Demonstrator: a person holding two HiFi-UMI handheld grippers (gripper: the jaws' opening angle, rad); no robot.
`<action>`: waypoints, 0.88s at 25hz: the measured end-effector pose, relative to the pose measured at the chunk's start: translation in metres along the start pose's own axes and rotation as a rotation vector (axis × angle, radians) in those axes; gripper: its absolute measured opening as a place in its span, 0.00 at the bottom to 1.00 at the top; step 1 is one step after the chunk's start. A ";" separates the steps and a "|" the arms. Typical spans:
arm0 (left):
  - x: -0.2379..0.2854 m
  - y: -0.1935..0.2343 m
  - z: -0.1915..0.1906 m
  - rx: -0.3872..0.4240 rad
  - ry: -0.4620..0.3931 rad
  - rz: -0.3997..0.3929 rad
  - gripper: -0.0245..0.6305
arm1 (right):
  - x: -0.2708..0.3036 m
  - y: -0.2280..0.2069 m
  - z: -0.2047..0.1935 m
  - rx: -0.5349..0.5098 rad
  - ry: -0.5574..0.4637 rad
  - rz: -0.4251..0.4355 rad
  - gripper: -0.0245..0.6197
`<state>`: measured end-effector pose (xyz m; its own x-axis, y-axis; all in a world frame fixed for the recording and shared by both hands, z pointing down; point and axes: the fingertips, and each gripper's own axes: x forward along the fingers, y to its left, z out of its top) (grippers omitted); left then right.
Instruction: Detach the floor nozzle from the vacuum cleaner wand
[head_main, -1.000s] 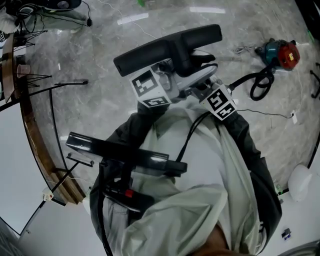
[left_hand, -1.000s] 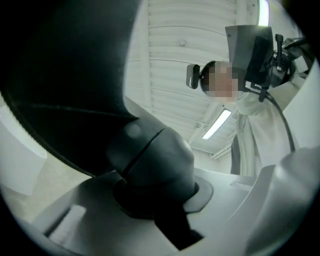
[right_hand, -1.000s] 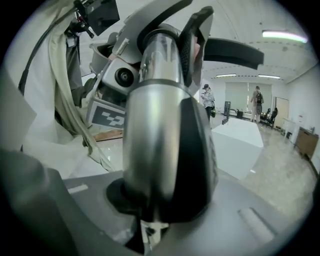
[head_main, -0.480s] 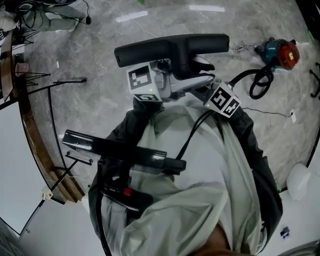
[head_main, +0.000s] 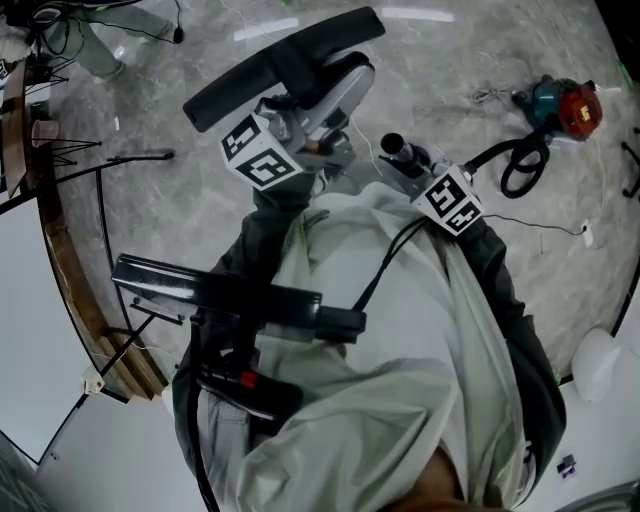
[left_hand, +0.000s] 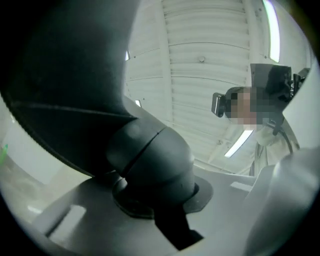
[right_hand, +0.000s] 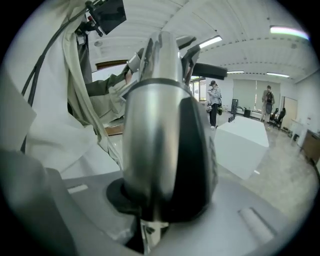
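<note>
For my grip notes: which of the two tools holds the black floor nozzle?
The left tool, clamped on the dark neck of the floor nozzle; the right tool grips the silver wand instead.

black floor nozzle (head_main: 280, 62), silver wand (right_hand: 152, 135)

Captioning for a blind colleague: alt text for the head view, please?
Seen from above, a person's left gripper holds a black T-shaped plastic floor nozzle clear of the dark tubular wand end gripped by the right gripper, above a grey marbled floor. A teal-and-red power tool lies at upper right.
</note>
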<state>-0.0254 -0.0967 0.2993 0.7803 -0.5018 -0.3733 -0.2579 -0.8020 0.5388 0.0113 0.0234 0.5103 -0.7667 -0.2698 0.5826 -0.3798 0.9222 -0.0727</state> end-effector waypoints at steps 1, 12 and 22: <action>-0.008 0.008 0.003 0.018 0.016 0.023 0.15 | -0.002 -0.001 0.000 -0.003 -0.005 0.004 0.19; -0.109 0.072 -0.073 0.026 0.309 0.317 0.15 | -0.033 -0.044 0.011 0.056 -0.088 -0.102 0.19; -0.134 0.066 -0.077 -0.072 0.219 0.391 0.15 | -0.033 -0.064 0.023 0.055 -0.101 -0.155 0.19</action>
<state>-0.1032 -0.0575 0.4427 0.7366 -0.6755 0.0329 -0.5228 -0.5378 0.6614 0.0484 -0.0329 0.4771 -0.7439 -0.4367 0.5059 -0.5233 0.8515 -0.0344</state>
